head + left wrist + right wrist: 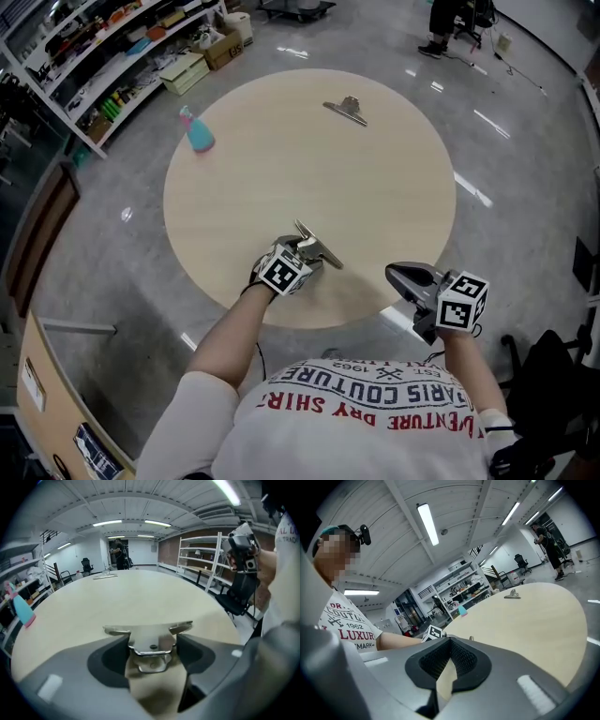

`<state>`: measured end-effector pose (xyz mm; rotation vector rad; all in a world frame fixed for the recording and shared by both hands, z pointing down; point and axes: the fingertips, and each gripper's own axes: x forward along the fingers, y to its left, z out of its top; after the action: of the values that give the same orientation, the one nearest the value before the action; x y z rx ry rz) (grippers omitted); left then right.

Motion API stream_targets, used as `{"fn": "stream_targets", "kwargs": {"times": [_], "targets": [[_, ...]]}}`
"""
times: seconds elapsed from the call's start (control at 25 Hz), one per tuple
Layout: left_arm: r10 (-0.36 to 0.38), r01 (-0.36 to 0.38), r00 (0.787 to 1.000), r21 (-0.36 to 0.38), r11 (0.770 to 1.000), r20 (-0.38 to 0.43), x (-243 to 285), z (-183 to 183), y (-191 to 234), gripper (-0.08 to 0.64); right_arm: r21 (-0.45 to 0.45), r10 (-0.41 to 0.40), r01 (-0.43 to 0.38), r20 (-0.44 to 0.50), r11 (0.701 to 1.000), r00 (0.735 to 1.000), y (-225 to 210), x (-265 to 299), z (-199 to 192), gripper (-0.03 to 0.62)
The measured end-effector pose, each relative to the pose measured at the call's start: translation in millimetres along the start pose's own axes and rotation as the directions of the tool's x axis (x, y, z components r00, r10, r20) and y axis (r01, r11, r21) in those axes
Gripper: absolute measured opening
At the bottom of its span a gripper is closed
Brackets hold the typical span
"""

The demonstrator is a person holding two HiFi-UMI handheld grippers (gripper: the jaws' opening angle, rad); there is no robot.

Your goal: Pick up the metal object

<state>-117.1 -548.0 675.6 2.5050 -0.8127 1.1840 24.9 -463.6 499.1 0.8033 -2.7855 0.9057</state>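
We judge the task about halfway done, with the grasp made and the lift still to come. The round table [375,187] carries everything. At its near edge the left gripper [305,251] is set low over the metal clip [150,641]. The clip's body sits squarely between the fingers [108,660], with its flat wings lying across and just beyond the fingertips. As far as we can see, both pads meet the clip's sides, so we take it as gripped. It looks level with the tabletop, so we do not think it has been raised yet.

The right gripper [403,276] hangs off the table edge, to the right of the left fingers. Its jaws are together and hold nothing.

Far beyond the left fingertips, across the table, lies a second clip [347,110]. Off to their left, well apart, is a blue bottle [197,131] with a pink top.

The only writing we can read is on the person's white shirt [375,412]: "PARIS COUTURE", "1962" and "DRY SHIRT", and in the right gripper view "LUXUR". The marker cubes show only black-and-white squares, with no words.
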Motion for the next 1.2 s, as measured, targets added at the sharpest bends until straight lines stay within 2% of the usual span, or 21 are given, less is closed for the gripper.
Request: {"fn": "stream_targets", "kwargs": {"times": [0.04,0.32,0.48,0.64,0.8,0.92,1.12,1.2], "targets": [[0.010,-0.010,1.000,-0.001,1.000,0.000,2,0,3,0.287,0.002,-0.002,0.002,0.000,1.000,1.000,-1,0,0,-0.003],[0.031,-0.030,0.999,-0.022,0.999,0.029,4,3,10,0.281,-0.002,0.006,-0.006,-0.012,1.000,1.000,-2,5,-2,-0.003],[0.073,-0.067,0.993,-0.062,0.996,0.093,-2,4,4,0.281,0.001,-0.001,0.001,-0.030,1.000,1.000,0,2,-11,-0.003],[0.089,-0.081,0.978,-0.046,0.996,0.190,-37,26,-11,0.279,-0.016,0.005,-0.005,-0.027,1.000,1.000,7,-1,-9,-0.003],[0.084,-0.089,0.937,0.000,0.996,0.339,-100,59,-44,0.281,-0.052,0.018,-0.020,-0.028,0.998,0.999,20,-7,-7,-0.003],[0.032,-0.057,0.896,0.044,0.997,0.443,-150,79,-84,0.281,-0.071,0.033,-0.034,-0.017,0.997,0.999,33,-15,-10,-0.003],[-0.020,0.015,0.832,0.013,1.000,0.555,-228,86,-144,0.281,-0.118,0.084,-0.082,0.013,0.990,0.996,83,-36,-13,-0.003],[-0.013,0.011,0.820,0.007,1.000,0.572,-251,77,-174,0.281,-0.146,0.105,-0.102,0.014,0.984,0.994,111,-52,-25,-0.003]]}}
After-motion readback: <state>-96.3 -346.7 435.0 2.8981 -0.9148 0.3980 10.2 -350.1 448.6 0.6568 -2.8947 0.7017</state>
